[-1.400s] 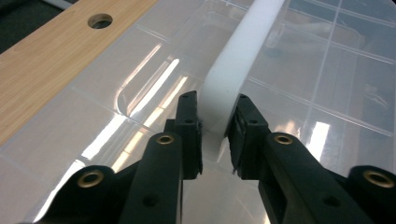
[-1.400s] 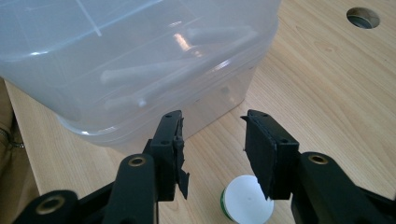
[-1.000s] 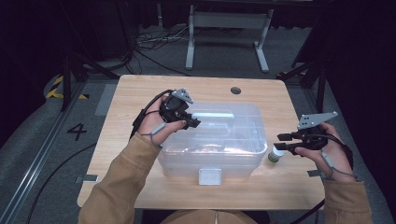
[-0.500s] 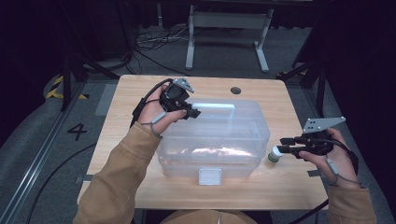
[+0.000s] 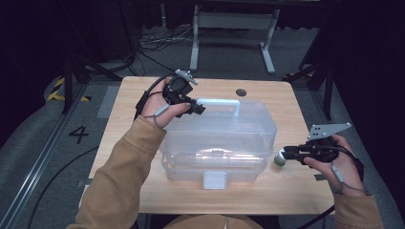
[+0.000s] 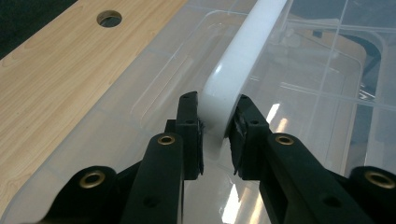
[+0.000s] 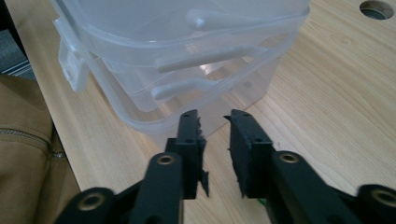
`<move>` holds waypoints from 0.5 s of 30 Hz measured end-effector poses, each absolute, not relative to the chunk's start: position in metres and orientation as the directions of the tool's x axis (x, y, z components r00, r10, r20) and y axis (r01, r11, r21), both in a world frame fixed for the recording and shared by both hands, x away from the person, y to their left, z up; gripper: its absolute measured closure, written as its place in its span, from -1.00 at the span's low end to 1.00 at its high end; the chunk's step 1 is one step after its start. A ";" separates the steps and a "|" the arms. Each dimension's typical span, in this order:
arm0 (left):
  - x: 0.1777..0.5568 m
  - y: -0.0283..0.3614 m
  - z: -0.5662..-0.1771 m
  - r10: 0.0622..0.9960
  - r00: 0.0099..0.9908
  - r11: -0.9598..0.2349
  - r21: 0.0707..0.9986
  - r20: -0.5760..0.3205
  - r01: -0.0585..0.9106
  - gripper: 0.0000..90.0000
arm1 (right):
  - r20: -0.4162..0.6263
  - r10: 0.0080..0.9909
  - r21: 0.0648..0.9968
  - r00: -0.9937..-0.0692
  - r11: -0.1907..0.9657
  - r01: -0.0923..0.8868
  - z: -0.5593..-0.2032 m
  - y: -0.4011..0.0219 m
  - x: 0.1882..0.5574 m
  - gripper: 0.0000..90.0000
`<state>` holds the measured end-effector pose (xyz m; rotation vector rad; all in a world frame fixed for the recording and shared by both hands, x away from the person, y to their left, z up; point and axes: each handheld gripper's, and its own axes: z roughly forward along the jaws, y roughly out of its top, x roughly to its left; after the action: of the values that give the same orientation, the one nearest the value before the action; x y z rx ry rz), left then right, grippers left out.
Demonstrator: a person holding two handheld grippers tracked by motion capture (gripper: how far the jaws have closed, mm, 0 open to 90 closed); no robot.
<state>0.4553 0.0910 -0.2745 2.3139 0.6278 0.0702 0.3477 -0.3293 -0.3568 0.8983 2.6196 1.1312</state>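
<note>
At the surface's (image 5: 143, 90) middle, the clear box (image 5: 219, 143) is sitting, its lid lifting at the back. The left tool (image 6: 217, 126) is gripping the white handle (image 6: 243, 56). The right tool (image 7: 215, 140), jaws just closing, is pinching a small green-and-white thing (image 5: 280, 158) beside the box's right edge. A floor "4" (image 5: 78, 134) is showing.
</note>
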 end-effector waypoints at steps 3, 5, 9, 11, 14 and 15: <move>0.458 0.091 -0.273 0.458 0.877 -0.614 0.663 -0.142 0.428 0.68 | 0.096 0.583 0.704 -0.807 0.533 0.468 -0.356 -0.328 0.346 1.00; 0.459 0.091 -0.272 0.462 0.875 -0.614 0.660 -0.145 0.433 0.68 | 0.101 0.575 0.710 -0.812 0.530 0.464 -0.355 -0.326 0.346 1.00; 0.461 0.091 -0.272 0.463 0.873 -0.612 0.658 -0.152 0.439 0.68 | 0.107 0.548 0.742 -0.829 0.512 0.434 -0.351 -0.320 0.343 1.00; 0.462 0.091 -0.271 0.463 0.873 -0.613 0.656 -0.154 0.440 0.68 | 0.115 0.526 0.751 -0.842 0.509 0.421 -0.350 -0.317 0.341 1.00; 0.463 0.091 -0.270 0.467 0.870 -0.609 0.655 -0.158 0.446 0.68 | 0.118 0.509 0.743 -0.852 0.525 0.416 -0.351 -0.312 0.341 1.00; 0.463 0.091 -0.270 0.466 0.871 -0.611 0.655 -0.157 0.445 0.68 | 0.121 0.508 0.742 -0.853 0.525 0.417 -0.351 -0.310 0.341 1.00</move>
<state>0.4632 0.0908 -0.2701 2.3130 0.6534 0.0377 0.3412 -0.3105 -0.3514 0.8053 2.6457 1.2406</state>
